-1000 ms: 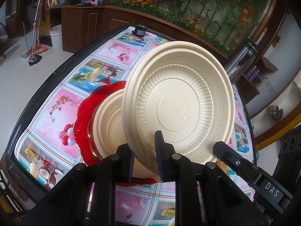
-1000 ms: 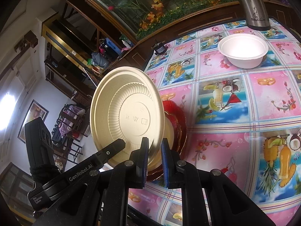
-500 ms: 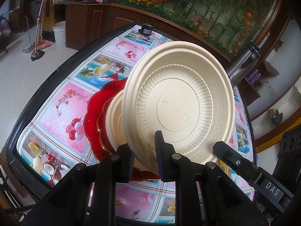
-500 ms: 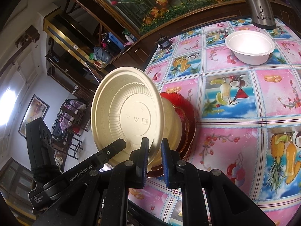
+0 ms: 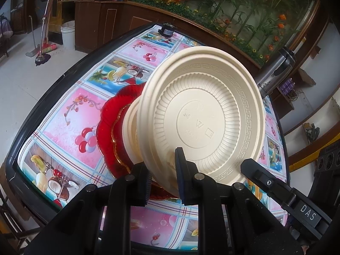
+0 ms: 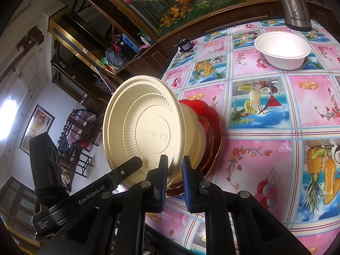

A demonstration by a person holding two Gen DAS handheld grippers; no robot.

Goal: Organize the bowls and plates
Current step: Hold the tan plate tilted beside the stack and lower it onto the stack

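My left gripper (image 5: pixel 162 167) and right gripper (image 6: pixel 174 170) are both shut on the rim of a cream plastic plate (image 5: pixel 204 119), held tilted on edge with its underside facing the cameras; it also shows in the right wrist view (image 6: pixel 144 131). Just behind it, another cream plate (image 5: pixel 130 131) rests on a red glass plate (image 5: pixel 106 131) on the table, also seen in the right wrist view (image 6: pixel 209 125). A white bowl (image 6: pixel 282 48) stands at the far right of the table.
The table has a pink fruit-print cloth (image 6: pixel 265 148) and a dark edge (image 5: pixel 53 89). A steel flask (image 6: pixel 295 6) stands behind the bowl, also in the left wrist view (image 5: pixel 276 74). A small dark object (image 5: pixel 167 30) sits at the far table edge.
Both grippers have carried the tilted cream plate closer over the stack of cream and red plates. Both grips are unchanged.
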